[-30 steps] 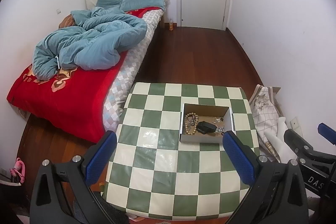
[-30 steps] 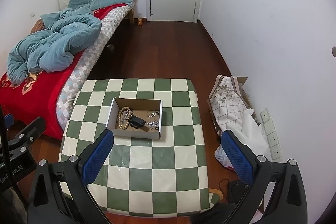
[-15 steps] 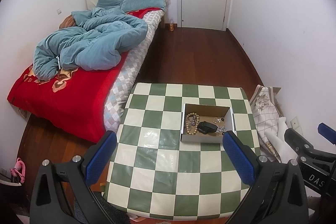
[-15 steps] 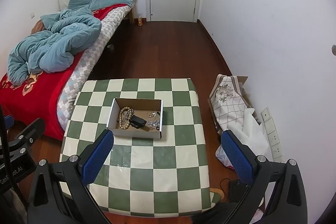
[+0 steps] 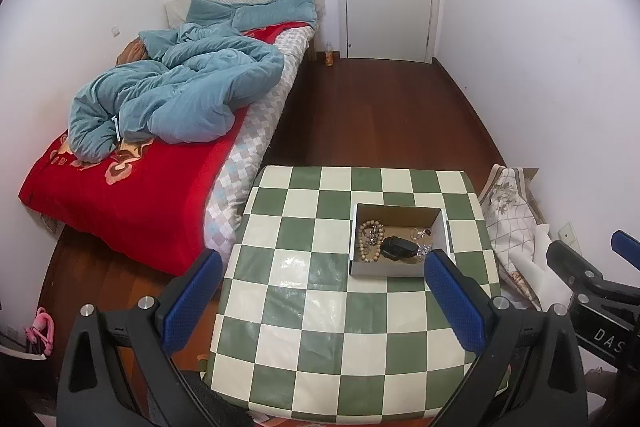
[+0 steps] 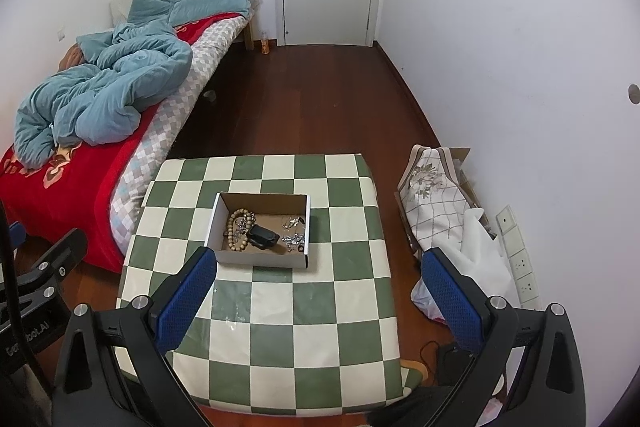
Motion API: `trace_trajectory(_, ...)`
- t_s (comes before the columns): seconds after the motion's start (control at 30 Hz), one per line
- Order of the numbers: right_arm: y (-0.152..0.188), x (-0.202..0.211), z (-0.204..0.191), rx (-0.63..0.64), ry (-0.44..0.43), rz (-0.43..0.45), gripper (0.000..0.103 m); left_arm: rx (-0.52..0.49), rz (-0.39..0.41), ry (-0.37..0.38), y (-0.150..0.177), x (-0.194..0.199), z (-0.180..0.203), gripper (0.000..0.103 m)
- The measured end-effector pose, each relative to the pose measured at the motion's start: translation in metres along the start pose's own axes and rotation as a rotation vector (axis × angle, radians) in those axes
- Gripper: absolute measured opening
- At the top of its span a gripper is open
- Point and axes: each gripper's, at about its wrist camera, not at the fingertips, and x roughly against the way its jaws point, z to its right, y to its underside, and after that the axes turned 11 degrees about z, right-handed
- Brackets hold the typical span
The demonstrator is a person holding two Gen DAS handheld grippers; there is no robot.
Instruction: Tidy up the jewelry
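Cardboard is what the shallow open box [image 5: 398,243] is made of, and it is sitting on the green-and-cream checked table [image 5: 320,307], ahead of both grippers and touching neither. From the left wrist view the left gripper [image 5: 322,291] is hovering above the near part of the table with its blue-padded fingers [image 5: 192,301] spread wide and gripping nothing; the box is lying just beyond the right-hand pad. From the right wrist view the right gripper [image 6: 320,287] is likewise hanging wide apart and empty, with the box [image 6: 262,229] sitting just past its left-hand pad [image 6: 184,301].

Inside the box, going left to right, a loop of tan wooden beads [image 6: 238,229] is lying beside a small black case [image 6: 262,237], and a scatter of small silvery pieces [image 6: 294,231] is resting at the right end.

Compared with a second ago, the table and box are sitting almost where they were in both views, shifted only very slightly.
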Motion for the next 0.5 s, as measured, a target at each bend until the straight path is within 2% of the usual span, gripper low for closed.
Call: trace_trajectory(0.5, -0.004, 0.0038, 0.0005, -0.005, 0.0, 0.01, 0.103, -0.007, 0.004, 0.003, -0.0039, 0.0045, 0.0022, 0.103)
